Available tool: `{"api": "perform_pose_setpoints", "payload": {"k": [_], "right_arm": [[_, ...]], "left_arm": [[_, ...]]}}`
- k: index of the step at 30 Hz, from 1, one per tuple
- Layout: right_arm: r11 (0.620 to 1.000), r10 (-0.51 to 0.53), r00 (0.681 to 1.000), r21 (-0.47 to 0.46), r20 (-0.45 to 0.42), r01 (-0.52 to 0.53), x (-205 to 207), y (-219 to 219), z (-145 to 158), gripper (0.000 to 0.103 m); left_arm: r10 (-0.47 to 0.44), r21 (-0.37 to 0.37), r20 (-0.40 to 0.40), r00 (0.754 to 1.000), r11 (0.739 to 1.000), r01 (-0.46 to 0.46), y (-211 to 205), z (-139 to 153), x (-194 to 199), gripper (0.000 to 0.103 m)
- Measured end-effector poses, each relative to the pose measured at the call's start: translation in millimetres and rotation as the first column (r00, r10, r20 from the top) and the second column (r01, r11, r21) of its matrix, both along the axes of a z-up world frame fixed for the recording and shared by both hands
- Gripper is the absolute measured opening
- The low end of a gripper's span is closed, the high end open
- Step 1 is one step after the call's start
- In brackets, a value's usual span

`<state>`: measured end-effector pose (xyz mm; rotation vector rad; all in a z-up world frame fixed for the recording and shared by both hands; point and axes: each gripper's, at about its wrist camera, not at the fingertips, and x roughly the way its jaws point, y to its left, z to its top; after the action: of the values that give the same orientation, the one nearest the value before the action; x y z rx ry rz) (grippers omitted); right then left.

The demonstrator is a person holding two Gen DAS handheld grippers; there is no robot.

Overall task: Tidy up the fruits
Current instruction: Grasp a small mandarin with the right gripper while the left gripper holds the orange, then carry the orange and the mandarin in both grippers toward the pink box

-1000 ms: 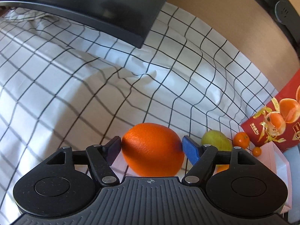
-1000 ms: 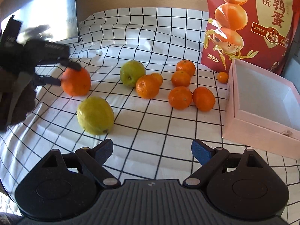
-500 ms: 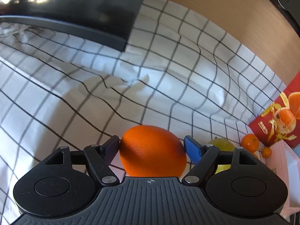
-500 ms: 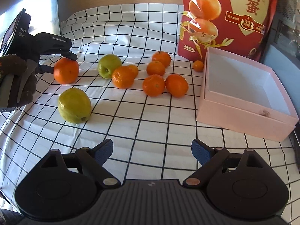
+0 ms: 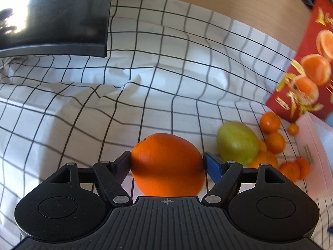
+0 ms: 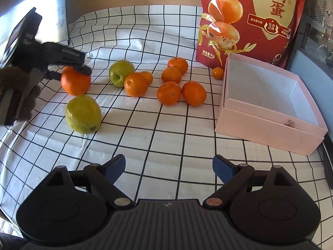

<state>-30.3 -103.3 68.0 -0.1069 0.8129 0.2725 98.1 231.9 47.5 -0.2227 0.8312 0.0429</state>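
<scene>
Now the left tongs (image 5: 167,162) are pinching a big orange (image 5: 167,164) from both sides, each blue pad touching its skin; from the right wrist view this same orange (image 6: 75,81) sits at the left side of the checked cloth (image 6: 145,125), with the left tongs (image 6: 68,70) over it, and I cannot tell if it is lifted or touches the cloth. The right tongs (image 6: 169,169) are spread wide with nothing between them, hanging over a bare part of the cloth. Just in front of the held orange lies a yellow-green fruit like a lemon (image 6: 83,114), apart from it. To the right of the orange is a green apple (image 6: 121,73), and touching the apple is a mandarin (image 6: 136,84) with another small one close behind it. Further right are four more mandarins in a loose group (image 6: 172,85), two of them side by side and touching. One very small orange fruit (image 6: 218,73) lies just beside the corner of the pink box (image 6: 268,127), which is open, and only a small brownish thing is seen on its floor near the front wall. Behind the box stands a red bag (image 6: 249,20) with Chinese letters. A dark monitor (image 5: 54,16) is at the far left edge of the table.
</scene>
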Motion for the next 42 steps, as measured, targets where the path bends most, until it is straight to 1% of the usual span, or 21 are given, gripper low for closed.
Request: {"api": "perform_pose_setpoints", "payload": {"k": [5, 6, 7, 9, 10, 13, 14, 18, 20, 21, 23, 24, 28, 29, 32, 35, 37, 38, 39, 41, 42], "right_arm": [[1.0, -0.003, 0.999, -0.008, 0.033, 0.003, 11.5, 3.1, 3.3, 0.09], [1.0, 0.0, 0.999, -0.003, 0.039, 0.0, 16.2, 3.5, 4.6, 0.083], [1.0, 0.013, 0.999, 0.003, 0.041, -0.013, 22.2, 4.8, 6.0, 0.072], [0.999, 0.043, 0.998, -0.007, 0.04, -0.042, 35.8, 10.8, 8.4, 0.062], [0.998, 0.057, 0.997, -0.024, 0.051, -0.056, 42.3, 15.4, 9.4, 0.06], [0.99, 0.107, 0.988, -0.104, 0.115, -0.095, 58.9, 29.9, 10.7, 0.059], [0.984, 0.127, 0.983, -0.145, 0.134, -0.107, 64.4, 35.5, 9.7, 0.059], [0.946, 0.2, 0.963, -0.29, 0.18, -0.142, 84.6, 56.5, -0.3, 0.059], [0.935, 0.221, 0.96, -0.318, 0.174, -0.158, 94.6, 63.6, -7.0, 0.058], [0.932, 0.222, 0.961, -0.326, 0.164, -0.16, 100.0, 66.5, -10.9, 0.054], [0.927, 0.228, 0.964, -0.333, 0.137, -0.172, 107.9, 71.4, -18.2, 0.048], [0.924, 0.228, 0.965, -0.34, 0.128, -0.173, 110.8, 73.8, -21.6, 0.048], [0.906, 0.232, 0.961, -0.394, 0.149, -0.157, 113.2, 81.2, -28.8, 0.046], [0.905, 0.235, 0.961, -0.394, 0.147, -0.161, 112.9, 81.9, -28.5, 0.042], [0.914, 0.226, 0.966, -0.37, 0.124, -0.167, 111.3, 79.1, -24.8, 0.042], [0.937, 0.211, 0.972, -0.306, 0.103, -0.171, 101.8, 70.6, -14.9, 0.041], [0.955, 0.2, 0.975, -0.241, 0.093, -0.173, 89.6, 61.4, -4.2, 0.041], [0.963, 0.195, 0.977, -0.204, 0.085, -0.175, 83.8, 56.1, 0.6, 0.041], [0.971, 0.187, 0.979, -0.168, 0.074, -0.173, 77.0, 50.2, 5.0, 0.041], [0.981, 0.171, 0.984, -0.102, 0.046, -0.166, 63.3, 37.9, 10.0, 0.041], [0.985, 0.162, 0.986, -0.067, 0.027, -0.16, 56.6, 30.9, 10.3, 0.041]], "left_arm": [[-0.034, -0.03, 0.006, 0.999, 0.999, 0.035, 4.2, 2.0, -38.9, 0.079], [-0.044, -0.035, 0.001, 0.999, 0.998, 0.044, 4.2, 1.4, -48.5, 0.079], [-0.05, -0.04, -0.005, 0.999, 0.998, 0.05, 4.3, 0.1, -56.3, 0.079], [-0.066, -0.048, -0.015, 0.998, 0.997, 0.065, 4.6, -2.2, -74.2, 0.079], [-0.07, -0.052, -0.017, 0.997, 0.996, 0.069, 4.5, -3.0, -82.1, 0.079], [-0.073, -0.072, -0.023, 0.997, 0.995, 0.071, 7.3, -4.8, -104.1, 0.078], [-0.076, -0.073, -0.025, 0.997, 0.995, 0.074, 7.7, -4.7, -109.3, 0.078], [-0.109, -0.072, -0.042, 0.993, 0.992, 0.106, 2.9, -2.9, -128.8, 0.078], [-0.131, -0.08, -0.048, 0.99, 0.989, 0.127, -1.5, -2.7, -135.9, 0.078], [-0.148, -0.086, -0.051, 0.988, 0.986, 0.143, -4.9, -2.9, -139.4, 0.078], [-0.179, -0.093, -0.053, 0.982, 0.98, 0.174, -10.6, -3.3, -145.9, 0.078], [-0.198, -0.093, -0.052, 0.979, 0.977, 0.192, -14.1, -4.1, -148.4, 0.078], [-0.26, -0.092, -0.054, 0.964, 0.963, 0.254, -26.3, -5.0, -154.1, 0.078], [-0.273, -0.093, -0.055, 0.96, 0.959, 0.268, -29.3, -5.2, -154.3, 0.078], [-0.325, -0.083, -0.056, 0.944, 0.944, 0.32, -42.3, -5.5, -153.8, 0.078], [-0.357, -0.059, -0.052, 0.933, 0.933, 0.354, -53.8, -5.3, -151.5, 0.078], [-0.369, -0.053, -0.031, 0.929, 0.929, 0.367, -57.8, -1.2, -150.3, 0.075], [-0.376, -0.06, -0.005, 0.927, 0.925, 0.375, -58.0, 3.8, -149.9, 0.065], [-0.382, -0.069, 0.025, 0.924, 0.921, 0.383, -57.5, 9.5, -149.1, 0.051], [-0.405, -0.087, 0.057, 0.912, 0.908, 0.409, -58.1, 18.3, -144.0, 0.036], [-0.411, -0.09, 0.059, 0.91, 0.906, 0.415, -59.3, 19.2, -140.4, 0.033]]}}
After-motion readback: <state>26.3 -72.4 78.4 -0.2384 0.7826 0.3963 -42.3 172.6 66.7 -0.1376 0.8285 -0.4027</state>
